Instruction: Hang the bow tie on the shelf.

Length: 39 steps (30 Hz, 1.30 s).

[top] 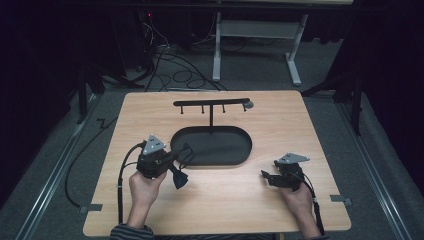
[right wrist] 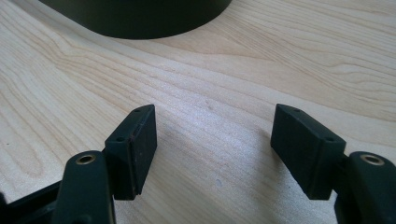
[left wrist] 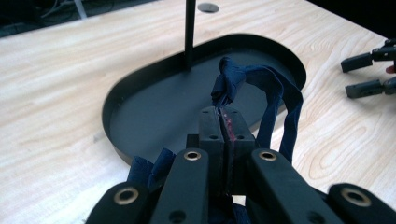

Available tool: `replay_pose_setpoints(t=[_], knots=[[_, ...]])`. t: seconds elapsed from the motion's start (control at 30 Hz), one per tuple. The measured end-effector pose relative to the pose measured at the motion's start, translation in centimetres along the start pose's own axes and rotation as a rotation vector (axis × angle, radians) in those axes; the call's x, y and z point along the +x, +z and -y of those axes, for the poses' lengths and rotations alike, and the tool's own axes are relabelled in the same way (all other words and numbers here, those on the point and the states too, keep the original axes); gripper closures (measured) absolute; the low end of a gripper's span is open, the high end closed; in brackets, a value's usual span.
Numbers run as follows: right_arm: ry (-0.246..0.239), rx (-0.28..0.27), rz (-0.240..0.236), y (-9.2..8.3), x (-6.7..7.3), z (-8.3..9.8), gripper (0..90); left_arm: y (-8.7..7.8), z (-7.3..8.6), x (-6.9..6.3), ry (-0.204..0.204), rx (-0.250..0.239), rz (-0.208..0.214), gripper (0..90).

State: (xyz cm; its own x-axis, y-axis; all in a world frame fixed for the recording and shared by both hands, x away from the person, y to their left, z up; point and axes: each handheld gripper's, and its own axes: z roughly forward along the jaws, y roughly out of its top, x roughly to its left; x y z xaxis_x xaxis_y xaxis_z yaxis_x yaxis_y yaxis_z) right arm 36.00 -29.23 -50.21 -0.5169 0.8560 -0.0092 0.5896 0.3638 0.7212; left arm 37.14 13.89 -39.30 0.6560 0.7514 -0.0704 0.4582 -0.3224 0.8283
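1. The blue cloth loop (left wrist: 275, 93) is hanging from my left gripper (left wrist: 225, 122), just above the near edge of the black tray (left wrist: 140, 88). I am pinching it tight between the jaws so it is not slipping out.
2. I am holding it up off the table, because I think it is going onto a hook of the rack (top: 211, 103) standing at the back of the tray.
3. My right gripper (right wrist: 214, 144) is sitting low, to the right of the tray, with its jaws wide apart and nothing in them. I am keeping it out of the way.
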Motion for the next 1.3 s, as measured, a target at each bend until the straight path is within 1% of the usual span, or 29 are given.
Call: replay_pose_setpoints(t=[0.03,0.07,0.13,0.3,0.47,0.53,0.57,0.7,0.73,0.87,0.93,1.03,1.2,1.27,1.3], knots=[[0.000,0.000,0.000,0.0,0.0,0.0,33.0,0.0,0.0,0.0,0.000,0.000,0.000,88.0],[0.000,0.000,0.000,0.0,0.0,0.0,32.9,-0.4,-0.6,0.1,0.008,-0.008,-0.004,88.0],[0.000,0.000,0.000,0.0,0.0,0.0,33.0,-0.7,-1.1,0.1,0.013,-0.017,-0.014,88.0],[-0.001,0.000,0.000,0.0,0.0,0.0,32.8,-1.2,-1.8,0.4,0.024,-0.029,-0.029,88.1],[-0.002,0.000,0.000,0.0,0.0,0.0,32.8,-1.3,-2.5,0.7,0.027,-0.041,-0.038,88.2],[-0.002,0.000,0.000,0.0,0.0,0.0,32.9,-1.3,-3.0,1.0,0.029,-0.044,-0.049,88.2],[-0.002,0.000,0.000,0.0,0.0,0.0,32.9,-1.3,-3.0,1.0,0.029,-0.044,-0.049,88.2],[-0.002,0.000,0.000,0.0,0.0,0.0,32.8,-1.3,-3.9,1.6,0.023,-0.060,-0.068,88.2],[-0.002,0.000,0.000,0.0,0.0,0.0,32.8,-1.3,-3.9,1.6,0.023,-0.060,-0.068,88.2],[-0.002,0.000,0.001,0.0,0.0,0.0,32.8,-1.0,-4.8,1.8,0.030,-0.062,-0.078,88.1],[-0.002,0.000,0.001,0.0,0.0,0.0,32.9,-0.9,-4.9,1.9,0.031,-0.060,-0.085,88.2],[-0.003,0.000,0.000,0.0,0.0,0.0,32.8,-0.5,-5.3,2.2,0.022,-0.065,-0.086,88.2],[-0.003,0.000,0.000,0.0,0.0,0.0,32.8,0.0,-5.9,2.5,0.012,-0.055,-0.084,88.2],[-0.003,0.000,0.000,0.0,0.0,0.0,32.8,0.1,-6.1,2.6,0.011,-0.055,-0.091,88.2],[-0.004,0.000,0.000,0.0,0.0,0.0,32.8,0.2,-6.4,2.6,0.009,-0.063,-0.095,88.2]])
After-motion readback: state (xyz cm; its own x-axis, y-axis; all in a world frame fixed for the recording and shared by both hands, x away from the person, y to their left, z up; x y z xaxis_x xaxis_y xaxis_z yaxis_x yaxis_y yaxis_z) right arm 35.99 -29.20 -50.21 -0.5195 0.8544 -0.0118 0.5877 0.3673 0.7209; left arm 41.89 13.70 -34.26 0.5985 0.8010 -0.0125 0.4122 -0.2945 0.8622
